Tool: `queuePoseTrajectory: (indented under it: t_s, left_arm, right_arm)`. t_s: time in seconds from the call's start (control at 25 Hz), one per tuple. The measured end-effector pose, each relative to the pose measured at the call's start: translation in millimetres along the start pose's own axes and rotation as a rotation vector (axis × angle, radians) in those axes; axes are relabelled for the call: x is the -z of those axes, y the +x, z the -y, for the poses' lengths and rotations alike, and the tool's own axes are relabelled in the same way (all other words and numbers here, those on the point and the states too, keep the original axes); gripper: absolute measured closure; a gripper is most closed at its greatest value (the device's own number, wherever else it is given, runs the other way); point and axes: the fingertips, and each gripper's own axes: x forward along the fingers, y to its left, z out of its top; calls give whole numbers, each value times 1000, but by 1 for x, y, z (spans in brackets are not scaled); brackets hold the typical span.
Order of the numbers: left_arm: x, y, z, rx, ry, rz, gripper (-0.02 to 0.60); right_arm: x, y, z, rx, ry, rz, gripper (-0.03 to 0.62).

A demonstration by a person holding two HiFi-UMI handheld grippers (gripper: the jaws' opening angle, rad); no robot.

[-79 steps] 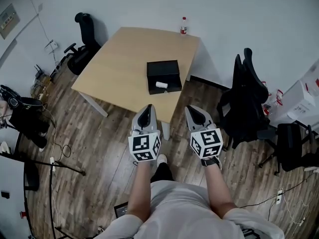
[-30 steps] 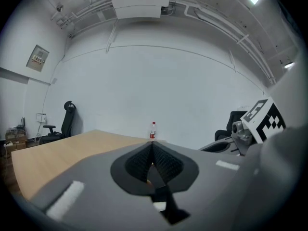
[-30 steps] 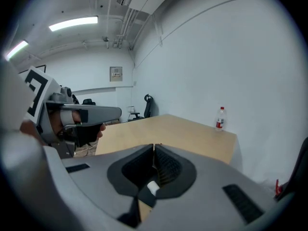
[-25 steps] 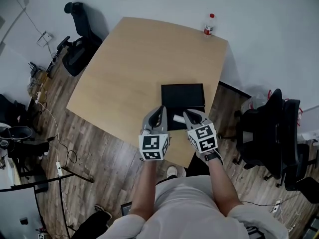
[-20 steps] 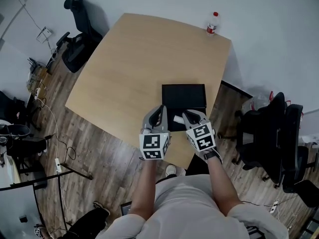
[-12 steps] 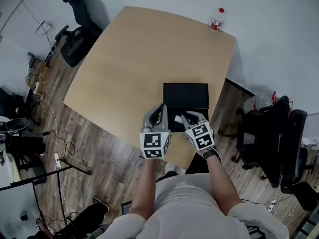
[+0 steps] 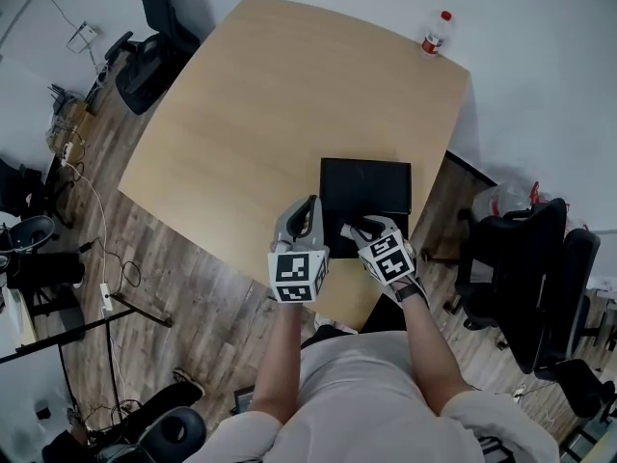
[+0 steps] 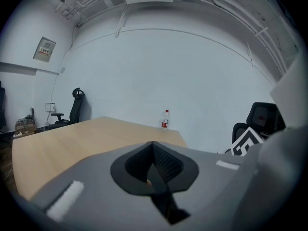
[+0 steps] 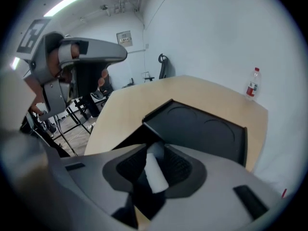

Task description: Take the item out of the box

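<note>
A black box (image 7: 364, 186) lies open near the front edge of the wooden table (image 7: 260, 95), its lid (image 9: 202, 129) raised behind. My right gripper (image 7: 355, 228) points down into the box's front part. In the right gripper view a white cylinder-shaped item (image 9: 155, 173) lies between the right gripper's (image 9: 155, 150) jaws, which have just been opening; a gap shows beside it, so the pads do not press on it. My left gripper (image 7: 308, 206) hovers just left of the box over the table, and in its own view the left gripper (image 8: 153, 149) is shut and holds nothing.
A plastic bottle with a red label (image 7: 436, 33) stands at the table's far corner. Black office chairs stand at the far left (image 7: 145, 46) and at the right (image 7: 540, 268). Cables lie on the wooden floor at the left (image 7: 87, 220).
Both grippers have come down towards the table. The right one has tipped downward into the box over the white item. The left one has sunk beside the box.
</note>
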Motion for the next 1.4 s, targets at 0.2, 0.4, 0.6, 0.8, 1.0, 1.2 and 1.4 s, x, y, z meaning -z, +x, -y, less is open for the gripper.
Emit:
queuePoseTrajectory:
  t_s: [0.2, 0.4, 0.6, 0.8, 1.0, 1.2, 1.4]
  left_arm:
    - [4, 6, -7, -11, -22, -5, 572]
    - [7, 11, -16, -28, -34, -12, 572]
    - [7, 13, -19, -29, -33, -27, 572]
    - [9, 11, -22, -33, -23, -41, 572]
    - [11, 12, -19, -32, -33, -53, 572]
    - [5, 9, -19, -39, -2, -55, 572]
    - [5, 4, -15, -40, 21, -60, 572]
  right_arm:
    - [22, 19, -4, -43, -26, -94, 461]
    - [37, 35, -5, -71, -54, -156, 430]
    - [44, 46, -9, -100, -146, -218, 392]
    - [46, 58, -15, -105, -177, -238, 388]
    - [51, 63, -12, -99, -172, -235, 382]
    - [54, 62, -9, -65, -174, -230, 404]
    - [52, 59, -5, -45, -165, -218, 450]
